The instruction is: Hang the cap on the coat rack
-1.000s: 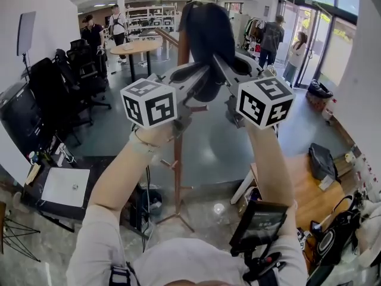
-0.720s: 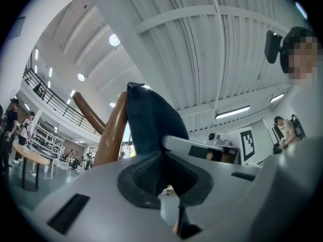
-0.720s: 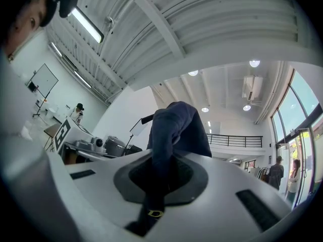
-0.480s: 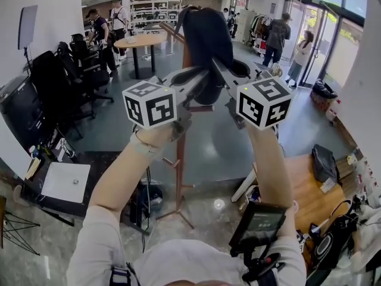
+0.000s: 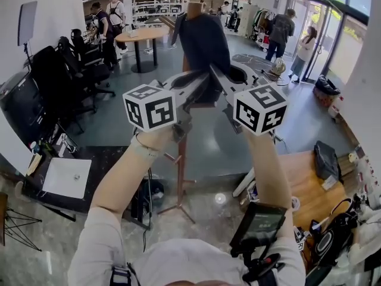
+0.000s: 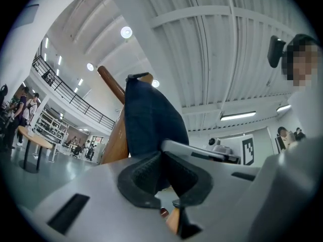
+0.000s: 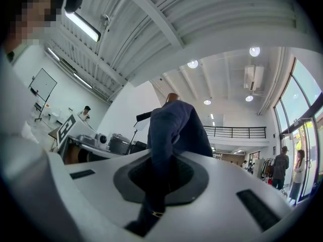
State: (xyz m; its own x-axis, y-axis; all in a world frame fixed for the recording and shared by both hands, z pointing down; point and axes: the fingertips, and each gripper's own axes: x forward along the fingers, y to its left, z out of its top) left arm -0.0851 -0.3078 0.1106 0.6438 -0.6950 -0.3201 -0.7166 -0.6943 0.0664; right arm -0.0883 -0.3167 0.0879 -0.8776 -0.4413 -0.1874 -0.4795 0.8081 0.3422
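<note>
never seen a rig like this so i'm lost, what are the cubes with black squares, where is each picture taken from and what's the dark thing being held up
There is no robot here. A person holds a two-jaw gripper in each hand, and each gripper carries a cube with square markers as part of it.

The wide picture comes from a camera on the person's head, looking down past both arms. The other two come from cameras riding on the grippers, each looking along its own jaws.

The left gripper and the right gripper are both shut on a dark blue cap, each pinching its lower part. The cap is held up by the top of a wooden coat rack that stands on the floor. I cannot tell whether it already rests on the rack.
</note>
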